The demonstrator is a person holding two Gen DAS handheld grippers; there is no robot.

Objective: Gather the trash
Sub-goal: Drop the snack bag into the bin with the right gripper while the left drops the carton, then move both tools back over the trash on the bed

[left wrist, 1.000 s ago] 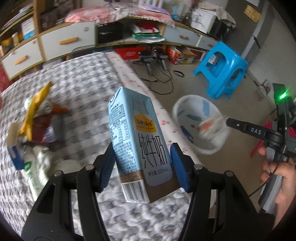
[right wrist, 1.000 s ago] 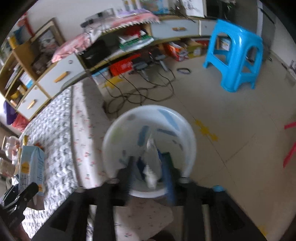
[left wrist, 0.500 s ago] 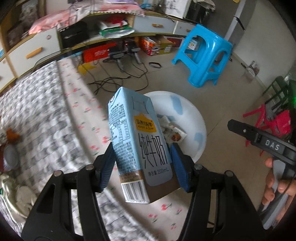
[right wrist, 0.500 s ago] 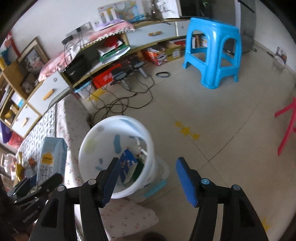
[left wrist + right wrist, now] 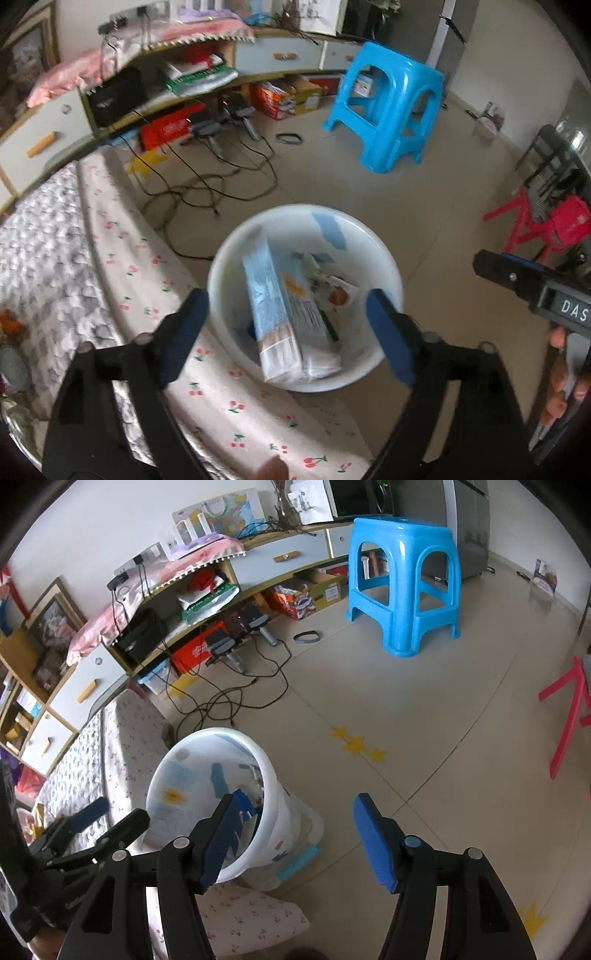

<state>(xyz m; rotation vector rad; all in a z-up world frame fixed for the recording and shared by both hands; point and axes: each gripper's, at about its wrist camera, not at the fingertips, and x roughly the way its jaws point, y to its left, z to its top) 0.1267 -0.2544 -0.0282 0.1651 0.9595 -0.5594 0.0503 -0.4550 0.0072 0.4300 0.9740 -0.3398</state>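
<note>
The white bin (image 5: pixel 388 273) stands on the floor (image 5: pixel 424 206), just beside the edge of the bed (image 5: pixel 122 266), which fills the left and lower left of the left wrist view. In the right wrist view the same bin (image 5: pixel 173 771) is in the lower left of the frame, and to its right the tiled floor (image 5: pixel 424 720) is bare and wide up to the blue stool (image 5: pixel 404 579) at the upper right. Black cables (image 5: pixel 207 188) lie on the floor above the bin, towards the low cabinet (image 5: pixel 258 55).

There is one milk carton (image 5: pixel 284 306) and it is inside the bin, in the centre of the left wrist view. It is a little blurred. Its long axis runs from the upper left to the lower right of the bin opening, and its barcode end is towards the lower edge of the frame. It leans on other trash there: at least one printed wrapper (image 5: pixel 336 291) to its right; more pieces I cannot count.

There are two grippers. The left gripper (image 5: pixel 291 332) hovers over the bin, its fingers (image 5: pixel 184 332) are opening and stand wide, one on each side of the bin opening, not touching the carton. The right gripper (image 5: pixel 295 845) is at the bin's right side; its fingers (image 5: pixel 373 845) are opening too, with nothing between them. A hand (image 5: pixel 561 380) holds it at the right edge of the left wrist view.
</note>
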